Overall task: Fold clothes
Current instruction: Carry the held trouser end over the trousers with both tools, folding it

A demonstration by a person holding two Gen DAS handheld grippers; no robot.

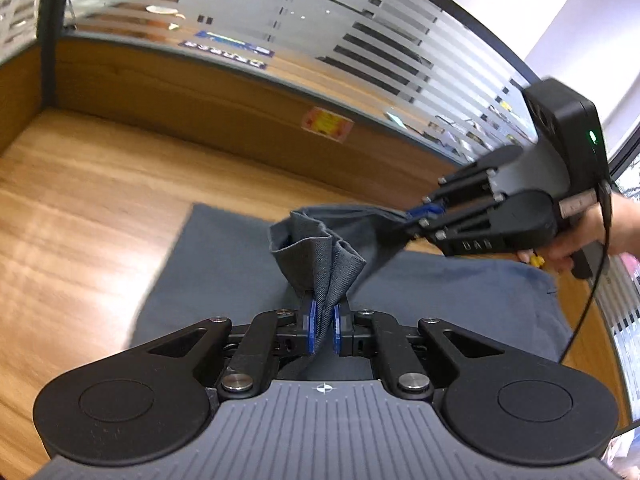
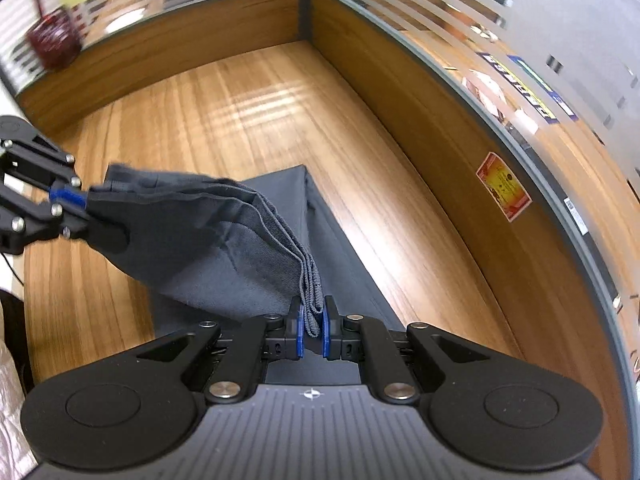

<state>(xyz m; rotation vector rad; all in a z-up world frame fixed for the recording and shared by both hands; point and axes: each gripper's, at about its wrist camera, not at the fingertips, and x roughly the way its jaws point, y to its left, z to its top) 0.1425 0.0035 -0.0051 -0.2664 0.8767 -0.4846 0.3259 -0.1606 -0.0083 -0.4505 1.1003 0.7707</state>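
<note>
Left wrist view: left hand-held gripper (image 1: 323,328) sits low at bottom centre, blue pads (image 1: 311,326) clamped on a bunched corner of the dark grey garment (image 1: 316,256). Cloth rises from the jaws in a crumpled, tube-like fold w/ an open mouth at top. Twill-type weave shows on the lifted part.

Beyond it, the rest of the garment lies flat on the wooden table (image 1: 80,208), spread left to right, edges fairly straight. A raised band of the fabric runs up-right to the right hand-held gripper (image 1: 426,214), which comes in from the right, tilted, fingers pointing left & slightly down. A person's hand (image 1: 580,240) wraps its handle at the frame's right edge; green light on the body above.

Right wrist view: right hand-held gripper (image 2: 311,334) is clenched on several stacked layers of the garment (image 2: 224,240), hem edges lined up between the blue pads (image 2: 298,332). From there the fabric stretches left, off the table (image 2: 240,120), to the left hand-held gripper (image 2: 70,200), which pinches the other end at the frame's left edge. Under the lifted span a long flat strip of the same cloth runs away from the camera.

Further back: wood partition (image 2: 420,128) w/ a red-yellow sticker (image 2: 503,186), then striped frosted glass (image 1: 400,40).
</note>
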